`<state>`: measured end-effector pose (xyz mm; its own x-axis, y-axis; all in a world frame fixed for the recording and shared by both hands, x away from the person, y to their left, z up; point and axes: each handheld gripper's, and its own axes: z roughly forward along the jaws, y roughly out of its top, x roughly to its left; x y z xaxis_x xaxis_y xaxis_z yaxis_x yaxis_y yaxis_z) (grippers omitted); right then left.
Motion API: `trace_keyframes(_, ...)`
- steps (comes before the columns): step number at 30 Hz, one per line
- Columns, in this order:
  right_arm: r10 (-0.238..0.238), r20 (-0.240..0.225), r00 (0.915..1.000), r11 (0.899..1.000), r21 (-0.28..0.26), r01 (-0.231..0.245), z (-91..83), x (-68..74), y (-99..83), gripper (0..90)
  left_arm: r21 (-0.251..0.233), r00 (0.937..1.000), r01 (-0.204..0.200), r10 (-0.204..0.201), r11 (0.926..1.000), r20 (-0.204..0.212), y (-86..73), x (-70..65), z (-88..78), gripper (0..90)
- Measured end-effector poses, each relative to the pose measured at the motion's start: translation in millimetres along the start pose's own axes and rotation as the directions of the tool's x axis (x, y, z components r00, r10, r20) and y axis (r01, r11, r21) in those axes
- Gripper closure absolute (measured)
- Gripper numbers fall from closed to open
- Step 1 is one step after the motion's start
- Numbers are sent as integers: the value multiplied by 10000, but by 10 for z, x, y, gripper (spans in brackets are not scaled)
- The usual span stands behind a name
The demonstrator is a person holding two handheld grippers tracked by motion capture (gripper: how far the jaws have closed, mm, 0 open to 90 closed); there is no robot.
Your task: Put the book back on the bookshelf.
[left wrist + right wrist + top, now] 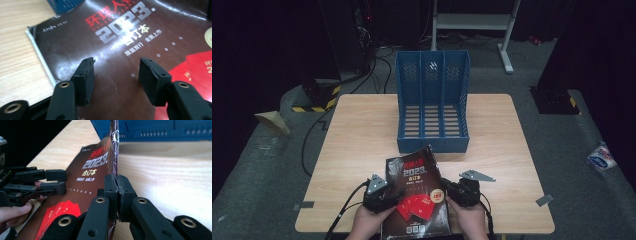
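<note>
A dark magazine (414, 185) with a red "2023" cover lies at the table's near edge, just in front of a blue file rack (432, 100). My right gripper (447, 193) is shut on the magazine's right edge; in the right gripper view its jaws (116, 178) pinch that edge, which is raised so the cover (87, 175) slopes down to the left. My left gripper (397, 199) is at the magazine's left side, open. In the left gripper view its jaws (116, 62) stand apart over the glossy cover (112, 37), with nothing between them. That left gripper (58, 181) also appears in the right gripper view.
The three-slot rack stands upright at the middle of the wooden table (362, 130), its slots empty. Cables (362, 75) and a white stand (507, 30) lie on the floor behind. A plastic bag (601, 156) sits on the floor at the right.
</note>
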<state>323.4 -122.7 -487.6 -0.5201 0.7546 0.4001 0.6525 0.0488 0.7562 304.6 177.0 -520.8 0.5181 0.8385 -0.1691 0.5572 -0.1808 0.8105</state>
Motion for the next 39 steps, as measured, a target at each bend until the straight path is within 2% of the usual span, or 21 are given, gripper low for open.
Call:
trace_keyframes(2, -161, 4, 9999, 9998, -137, 161, -9, 27, 35, 873, -161, 9998, -42, 38, 9999, -212, 9, 31, -25, 435)
trace_keyframes(3, -161, 4, 9999, 9998, -137, 161, -9, 27, 35, 873, -229, 9997, 87, -92, 9997, -224, 15, 55, -38, 435)
trace_keyframes(4, -278, 0, 9996, 9993, -243, 278, -18, 57, 68, 873, -321, 9989, 437, -443, 9985, -181, 23, 102, -57, 405)
trace_keyframes(6, -395, -7, 9992, 9987, -331, 395, -29, 85, 97, 874, -352, 9980, 597, -604, 9976, -204, 26, 140, -68, 380)
trace_keyframes(11, -607, -50, 9981, 9966, -566, 604, -47, 141, 136, 874, -392, 9969, 759, -767, 9963, -200, 27, 193, -81, 351)
trace_keyframes(12, -808, -66, 9967, 9946, -663, 802, -59, 167, 150, 874, -378, 9962, 835, -844, 9958, -220, 26, 202, -80, 338)
trace_keyframes(17, -1158, -85, 9932, 9878, -1055, 1142, -101, 214, 166, 875, -298, 9935, 1134, -1137, 9931, -95, 17, 253, -68, 306)
trace_keyframes(22, -1308, -159, 9913, 9815, -1432, 1272, -151, 234, 173, 875, -332, 9888, 1490, -1488, 9883, 95, 20, 318, -68, 264)
trace_keyframes(25, -1371, -212, 9903, 9778, -1628, 1318, -191, 251, 182, 875, -266, 9800, 1963, -1952, 9802, 395, 14, 374, -58, 233)
trace_keyframes(28, -1501, -212, 9884, 9735, -1777, 1440, -215, 263, 193, 876, -318, 9724, 2260, -2235, 9736, 677, 22, 413, -64, 226)
trace_keyframes(30, -1621, -250, 9865, 9692, -1920, 1544, -239, 280, 206, 876, -298, 9622, 2560, -2518, 9662, 1036, 33, 436, -64, 221)
trace_keyframes(32, -1842, -220, 9826, 9625, -2066, 1758, -270, 317, 223, 875, -184, 9467, 2925, -2868, 9561, 1466, 41, 450, -48, 201)
trace_keyframes(34, -1951, -233, 9805, 9588, -2149, 1856, -282, 336, 232, 875, -166, 9445, 2963, -2904, 9550, 1538, 42, 460, -44, 194)
trace_keyframes(35, -1951, -233, 9805, 9588, -2149, 1856, -282, 336, 232, 875, -154, 9409, 3032, -2967, 9528, 1635, 42, 470, -38, 194)
trace_keyframes(36, -1942, -258, 9806, 9587, -2169, 1842, -290, 349, 234, 876, -104, 9334, 3174, -3104, 9482, 1799, 44, 470, -32, 195)
trace_keyframes(39, -2110, -244, 9772, 9528, -2284, 2000, -305, 372, 243, 875, -82, 9243, 3292, -3204, 9442, 2072, 43, 461, -16, 193)
